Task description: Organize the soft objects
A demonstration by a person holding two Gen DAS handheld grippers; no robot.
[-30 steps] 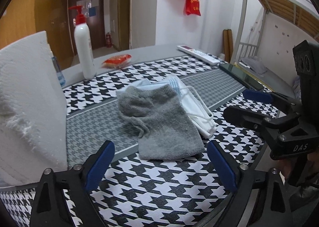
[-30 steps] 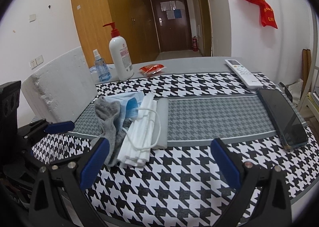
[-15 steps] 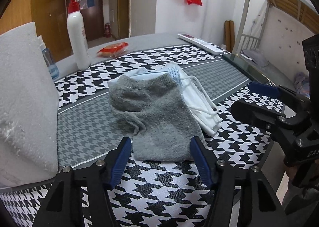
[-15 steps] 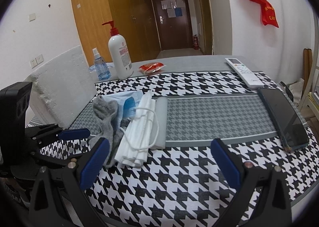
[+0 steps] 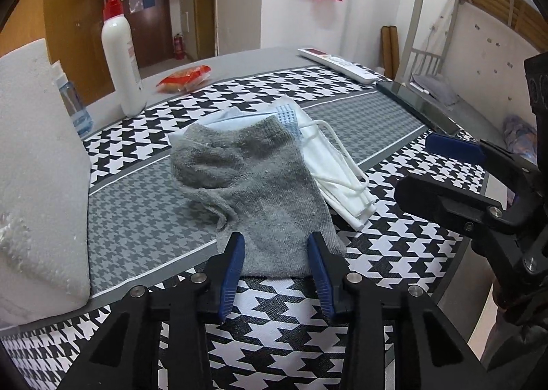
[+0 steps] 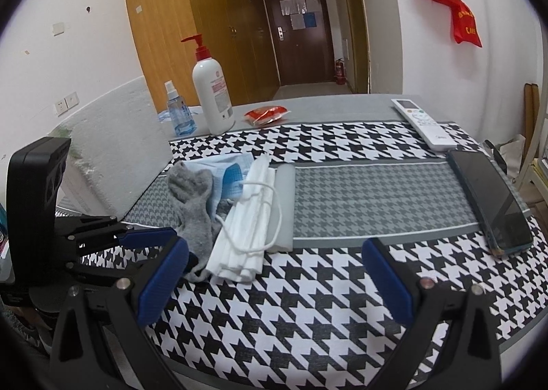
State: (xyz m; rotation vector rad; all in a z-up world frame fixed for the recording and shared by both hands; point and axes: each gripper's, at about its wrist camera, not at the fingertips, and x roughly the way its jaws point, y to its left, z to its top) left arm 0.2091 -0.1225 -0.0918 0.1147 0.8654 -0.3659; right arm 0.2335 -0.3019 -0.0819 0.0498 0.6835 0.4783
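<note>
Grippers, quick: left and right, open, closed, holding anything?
Left gripper: has just been closing around the near end of the grey knitted sock; grip not confirmed.
Right gripper: wide open, holding nothing.

In the right wrist view, a wide stretch of houndstooth surface [image 6: 342,287] is lying bare across the lower centre of the frame, between the pile and the phone [image 6: 489,205] at the right edge. The grey sock [image 6: 191,205] and white masks [image 6: 250,218] are taking up the left-centre, with the left gripper [image 6: 161,246] crowding in at lower left. A white foam block [image 6: 116,157] is walling off the left side. At the upper centre a pump bottle [image 6: 210,95], spray bottle [image 6: 178,112] and red packet [image 6: 267,114] are standing in the way; the remote [image 6: 423,123] is lining the upper right
</note>
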